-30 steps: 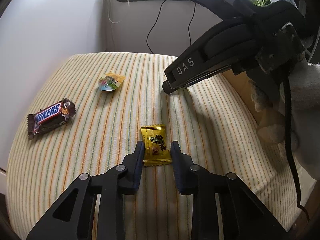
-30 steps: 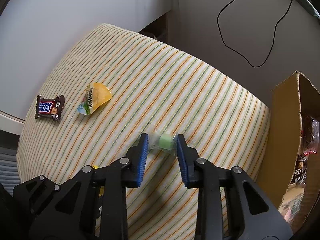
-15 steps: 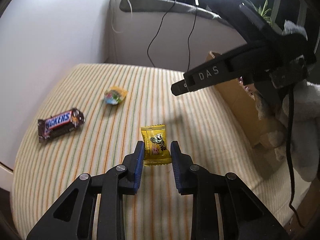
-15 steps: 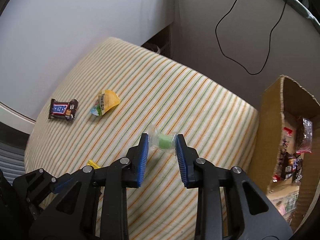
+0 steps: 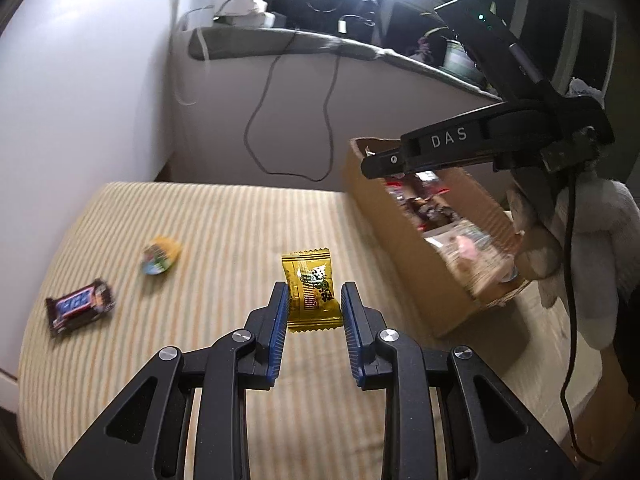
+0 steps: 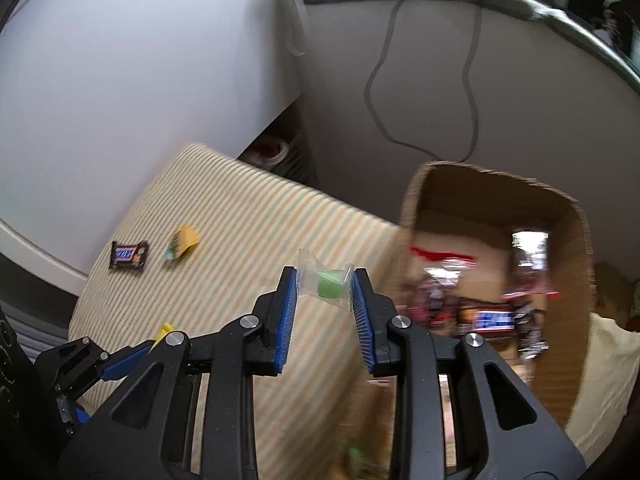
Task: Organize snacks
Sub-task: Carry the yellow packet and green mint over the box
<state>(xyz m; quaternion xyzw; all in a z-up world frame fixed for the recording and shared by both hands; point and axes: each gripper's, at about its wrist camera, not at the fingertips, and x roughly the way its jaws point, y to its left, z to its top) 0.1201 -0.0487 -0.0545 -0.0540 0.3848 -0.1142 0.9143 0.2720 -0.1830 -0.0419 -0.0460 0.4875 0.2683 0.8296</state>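
Note:
My left gripper [image 5: 314,305] is shut on a yellow candy packet [image 5: 310,288] and holds it above the striped cushion [image 5: 224,240]. My right gripper [image 6: 325,286] is shut on a green candy in a clear wrapper [image 6: 330,285], held in the air by the near left rim of the open cardboard box [image 6: 568,264]. The box [image 5: 384,240] holds several wrapped snacks. A Snickers bar [image 5: 79,306] and a yellow-green jelly cup [image 5: 161,255] lie on the cushion's left side; both also show in the right wrist view, bar [image 6: 129,255] and cup [image 6: 182,242].
The right gripper's black body [image 5: 472,148] hangs over the box in the left wrist view. White walls stand left and behind, with a dangling black cable [image 5: 288,120]. A grey ledge with clutter [image 5: 320,40] runs above.
Both grippers have risen with their candies and swung right toward the cardboard box, which is now in fuller view. The Snickers bar and jelly cup stay on the cushion.

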